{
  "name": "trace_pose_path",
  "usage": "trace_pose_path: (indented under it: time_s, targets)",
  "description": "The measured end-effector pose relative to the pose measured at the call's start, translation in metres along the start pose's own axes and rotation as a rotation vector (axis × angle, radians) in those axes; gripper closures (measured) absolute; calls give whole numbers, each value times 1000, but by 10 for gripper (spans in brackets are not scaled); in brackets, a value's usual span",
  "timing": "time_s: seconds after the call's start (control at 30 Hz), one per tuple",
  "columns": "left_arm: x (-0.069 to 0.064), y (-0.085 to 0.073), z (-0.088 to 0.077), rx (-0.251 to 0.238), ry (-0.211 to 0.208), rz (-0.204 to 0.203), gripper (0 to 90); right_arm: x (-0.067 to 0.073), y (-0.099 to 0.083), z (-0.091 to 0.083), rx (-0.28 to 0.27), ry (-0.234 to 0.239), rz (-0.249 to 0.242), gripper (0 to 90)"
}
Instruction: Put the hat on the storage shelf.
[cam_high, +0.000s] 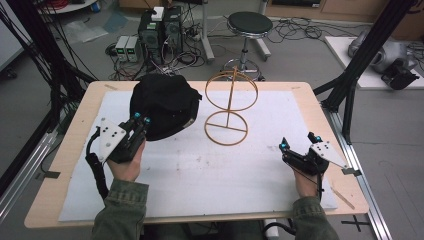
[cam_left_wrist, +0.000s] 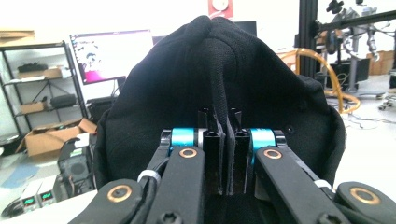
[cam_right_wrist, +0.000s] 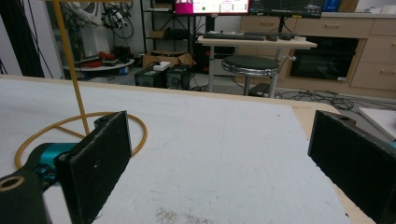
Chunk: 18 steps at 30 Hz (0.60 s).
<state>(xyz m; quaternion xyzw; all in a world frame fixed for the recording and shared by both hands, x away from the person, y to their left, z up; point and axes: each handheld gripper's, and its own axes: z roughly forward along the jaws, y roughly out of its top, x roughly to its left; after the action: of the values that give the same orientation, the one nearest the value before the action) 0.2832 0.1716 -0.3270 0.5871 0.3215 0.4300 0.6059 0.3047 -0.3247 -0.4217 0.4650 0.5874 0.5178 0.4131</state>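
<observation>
My left fingers (cam_left_wrist: 226, 154) clench the black cap's (cam_high: 162, 105) rim, lifting it toward the wire stand (cam_high: 230, 107) beside them; my right fingers (cam_high: 296, 150) rest released.

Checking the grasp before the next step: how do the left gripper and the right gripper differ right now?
The left gripper is shut, pinching the black fabric cap; the right gripper stands open with nothing between its jaws. The left one touches the cap beside the gold wire hat stand; the right one sits apart over the white mat. Both have black jaws.
</observation>
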Motion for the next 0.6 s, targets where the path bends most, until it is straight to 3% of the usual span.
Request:
trace_pose_path:
  time_s: [0.13,0.2,0.6]
  targets:
    - [-6,10,7,-34,-13,3,874,0,0,1,-2,-4,-8,51]
    - [-8,14,11,-36,-20,19,874,0,0,1,1,-2,-4,51]
    - [-15,24,41,-48,-56,12,875,0,1,-1,-15,-15,0,50]
